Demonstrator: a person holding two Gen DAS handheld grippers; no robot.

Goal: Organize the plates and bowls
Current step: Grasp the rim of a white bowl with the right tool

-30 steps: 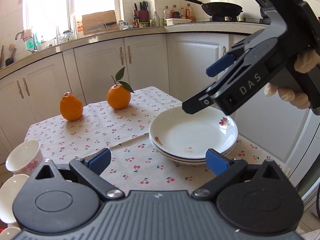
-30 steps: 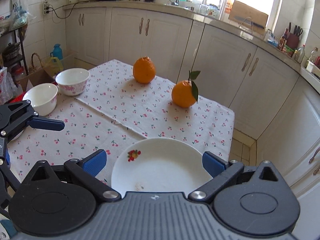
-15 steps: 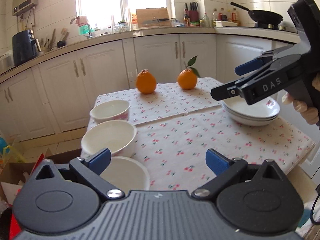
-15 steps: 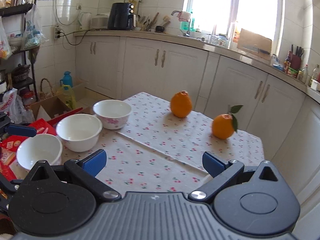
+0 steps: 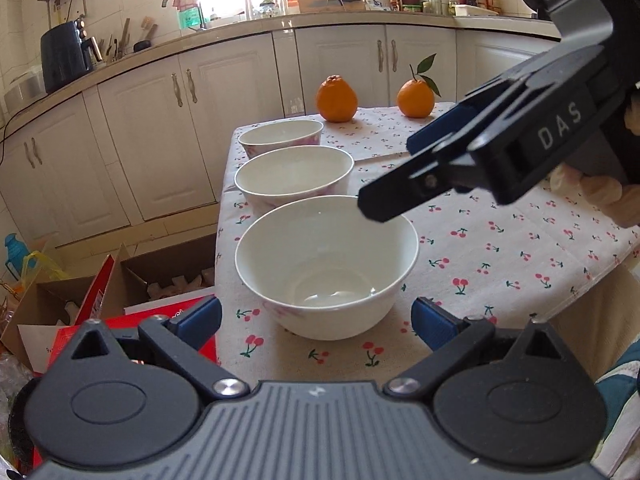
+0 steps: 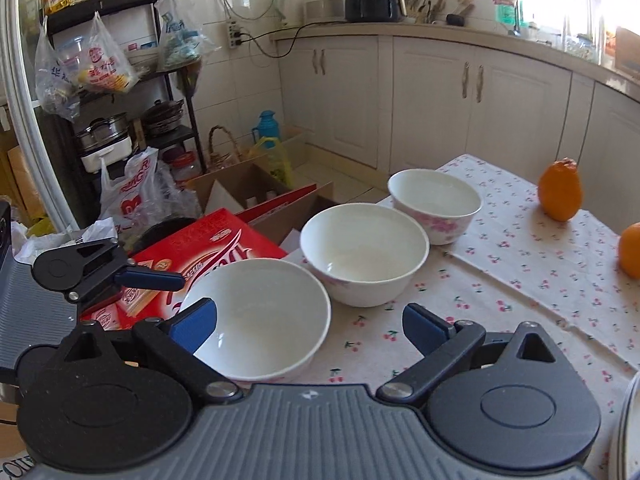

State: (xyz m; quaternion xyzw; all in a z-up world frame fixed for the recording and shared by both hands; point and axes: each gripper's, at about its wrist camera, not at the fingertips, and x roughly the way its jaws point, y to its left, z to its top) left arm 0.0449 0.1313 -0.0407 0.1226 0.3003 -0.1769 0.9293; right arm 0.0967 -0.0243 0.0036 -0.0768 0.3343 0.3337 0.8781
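Note:
Three white bowls stand in a row along the table's left edge: the nearest bowl, the middle bowl and the far bowl with pink flowers. My left gripper is open, low in front of the nearest bowl, touching nothing. My right gripper hovers over that bowl's right rim. Its jaws are closing, with the bowl's rim below them but no pad pressing on it. A stack of plates shows at the right edge.
Two oranges sit at the far side of the cherry-print tablecloth. A red carton and open cardboard boxes crowd the floor beside the table's left edge. White cabinets run behind.
Both grippers have swung left from the plate stack to the row of bowls. The right gripper now hangs over the nearest bowl, and its pads stand slightly closer together.

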